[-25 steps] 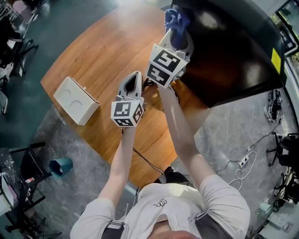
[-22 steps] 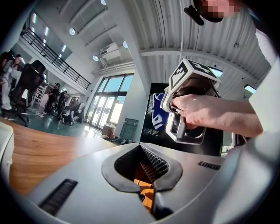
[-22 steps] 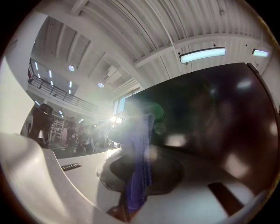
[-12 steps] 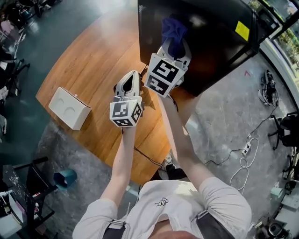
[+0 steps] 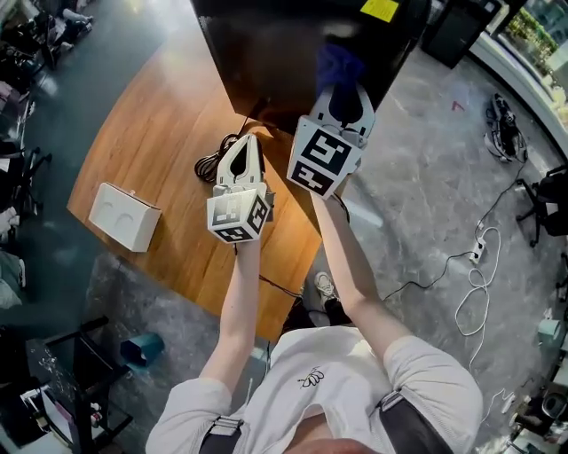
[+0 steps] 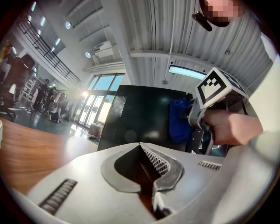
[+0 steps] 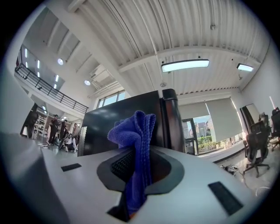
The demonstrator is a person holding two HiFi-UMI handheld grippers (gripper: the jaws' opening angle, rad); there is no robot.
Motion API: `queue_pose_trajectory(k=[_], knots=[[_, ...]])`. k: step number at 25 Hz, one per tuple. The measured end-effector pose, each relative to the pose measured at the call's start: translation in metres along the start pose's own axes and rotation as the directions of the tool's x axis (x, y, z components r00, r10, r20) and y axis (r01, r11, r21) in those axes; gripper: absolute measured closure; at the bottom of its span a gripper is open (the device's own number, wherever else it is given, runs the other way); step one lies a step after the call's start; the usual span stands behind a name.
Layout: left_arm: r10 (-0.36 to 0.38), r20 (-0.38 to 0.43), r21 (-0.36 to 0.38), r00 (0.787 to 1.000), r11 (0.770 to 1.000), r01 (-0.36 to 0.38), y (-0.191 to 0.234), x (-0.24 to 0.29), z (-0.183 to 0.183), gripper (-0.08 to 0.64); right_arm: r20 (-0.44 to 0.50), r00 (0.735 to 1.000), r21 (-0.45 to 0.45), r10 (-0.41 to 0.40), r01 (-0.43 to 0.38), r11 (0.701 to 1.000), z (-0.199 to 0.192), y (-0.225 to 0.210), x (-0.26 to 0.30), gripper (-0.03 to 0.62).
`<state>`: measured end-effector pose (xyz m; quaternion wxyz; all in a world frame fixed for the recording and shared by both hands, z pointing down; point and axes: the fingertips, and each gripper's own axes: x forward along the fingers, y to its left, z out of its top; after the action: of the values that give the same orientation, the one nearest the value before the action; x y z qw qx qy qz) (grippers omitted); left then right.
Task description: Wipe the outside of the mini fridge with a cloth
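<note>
- The right gripper (image 7: 136, 168) has its jaws pinched tight on one blue cloth (image 7: 135, 135). The cloth is soft, looped terry, bunched into a folded tuft that stands up above the jaw tips.
- The left gripper (image 6: 142, 151) has its ribbed jaws pressed together with nothing between them.
- There are two grippers in all, both smooth grey plastic, each carrying a marker cube. In the head view they sit side by side at centre frame.
- One mini fridge (image 5: 284, 44), a glossy black box, fills the top centre of the head view. It bears a yellow sticker (image 5: 380, 9), and the cloth sits against its dark face.
- The wooden table (image 5: 151, 133), warm-grained with a curved edge, lies at the left.
- On the table are one white rectangular box (image 5: 124, 215) at its lower left and one coiled black cable (image 5: 209, 166) just beside the left gripper.
</note>
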<state>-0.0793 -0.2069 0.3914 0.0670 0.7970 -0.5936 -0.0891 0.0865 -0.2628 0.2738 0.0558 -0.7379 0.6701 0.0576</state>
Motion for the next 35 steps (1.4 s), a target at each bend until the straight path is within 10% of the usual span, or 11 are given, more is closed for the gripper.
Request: queue_pose_trajectory(k=[21, 35], knots=[[-0.033, 0.005, 0.015, 0.999, 0.999, 0.033, -0.058, -0.003, 0.003, 0.555, -0.036, 0.998, 0.072, -0.052, 0.055, 0.996, -0.003, -0.094, -0.029, 0.531], [0.082, -0.030, 0.005, 0.996, 0.997, -0.082, 0.051, -0.027, -0.013, 0.555, -0.033, 0.966, 0.092, 0.258, -0.254, 0.963, -0.024, 0.087, -0.011, 0.531]])
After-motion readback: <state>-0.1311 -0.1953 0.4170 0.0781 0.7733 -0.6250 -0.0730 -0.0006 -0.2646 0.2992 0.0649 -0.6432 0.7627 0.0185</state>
